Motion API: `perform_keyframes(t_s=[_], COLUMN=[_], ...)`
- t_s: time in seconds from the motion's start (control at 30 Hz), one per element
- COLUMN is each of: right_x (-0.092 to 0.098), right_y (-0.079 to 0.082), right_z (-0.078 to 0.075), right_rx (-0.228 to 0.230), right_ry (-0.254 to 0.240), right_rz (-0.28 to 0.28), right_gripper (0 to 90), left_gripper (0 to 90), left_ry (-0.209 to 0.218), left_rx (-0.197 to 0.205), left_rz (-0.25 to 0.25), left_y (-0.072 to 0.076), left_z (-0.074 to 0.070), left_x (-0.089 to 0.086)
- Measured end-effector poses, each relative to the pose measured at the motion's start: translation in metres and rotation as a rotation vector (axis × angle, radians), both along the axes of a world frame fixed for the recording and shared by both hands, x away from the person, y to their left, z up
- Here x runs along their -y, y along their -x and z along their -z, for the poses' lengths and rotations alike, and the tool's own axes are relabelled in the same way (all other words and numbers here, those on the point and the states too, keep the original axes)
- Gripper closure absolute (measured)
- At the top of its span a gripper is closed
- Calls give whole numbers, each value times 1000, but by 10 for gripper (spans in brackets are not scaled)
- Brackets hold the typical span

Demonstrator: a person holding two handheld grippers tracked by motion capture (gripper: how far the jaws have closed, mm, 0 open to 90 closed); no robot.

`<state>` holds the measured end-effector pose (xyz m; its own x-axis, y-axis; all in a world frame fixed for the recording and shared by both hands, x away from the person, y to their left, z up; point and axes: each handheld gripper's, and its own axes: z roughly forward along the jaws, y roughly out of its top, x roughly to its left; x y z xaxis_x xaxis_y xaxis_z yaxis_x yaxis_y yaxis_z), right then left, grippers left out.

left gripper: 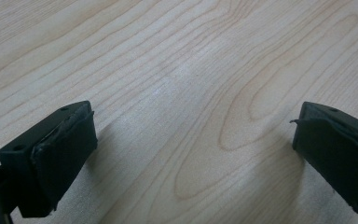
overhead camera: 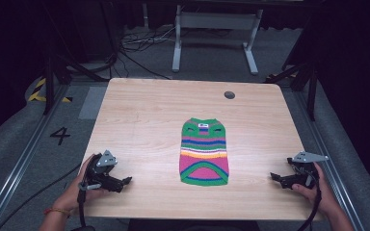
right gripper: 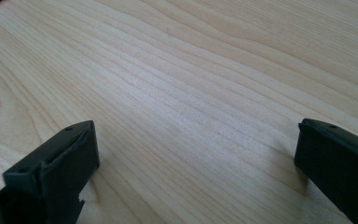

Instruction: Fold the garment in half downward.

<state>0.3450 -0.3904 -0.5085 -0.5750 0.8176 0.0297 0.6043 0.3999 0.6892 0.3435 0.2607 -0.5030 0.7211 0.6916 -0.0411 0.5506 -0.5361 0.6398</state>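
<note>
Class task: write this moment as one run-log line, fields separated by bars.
left gripper: open, empty | right gripper: open, empty | striped sweater: flat mid-table, untouched | table: wood

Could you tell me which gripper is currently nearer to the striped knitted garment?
Right, though only slightly. The right gripper rests off the striped knitted garment's lower right, the left gripper off its lower left; both are open, touching nothing.

floor: grey carpet | white desk frame behind | surroundings dark

Bright overhead light on the table, dark surroundings, soft focus.
</note>
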Motion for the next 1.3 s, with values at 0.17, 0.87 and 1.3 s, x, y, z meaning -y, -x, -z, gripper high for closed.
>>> perform_keyframes(t_s=[0.17,0.87,1.3], right_x=[0,5,-14], right_y=[0,-8,-41], right_z=[0,-10,-35], right_rx=[0,-17,32], right_ry=[0,-16,-23], right_rz=[1,-45,-63], right_gripper=[0,236,348], left_gripper=[0,234,323], left_ry=[1,-18,12], left_rx=[3,-16,11], left_rz=[9,28,54], left_y=[-1,-19,-57], left_z=[0,-12,-27], left_x=[0,4,30])
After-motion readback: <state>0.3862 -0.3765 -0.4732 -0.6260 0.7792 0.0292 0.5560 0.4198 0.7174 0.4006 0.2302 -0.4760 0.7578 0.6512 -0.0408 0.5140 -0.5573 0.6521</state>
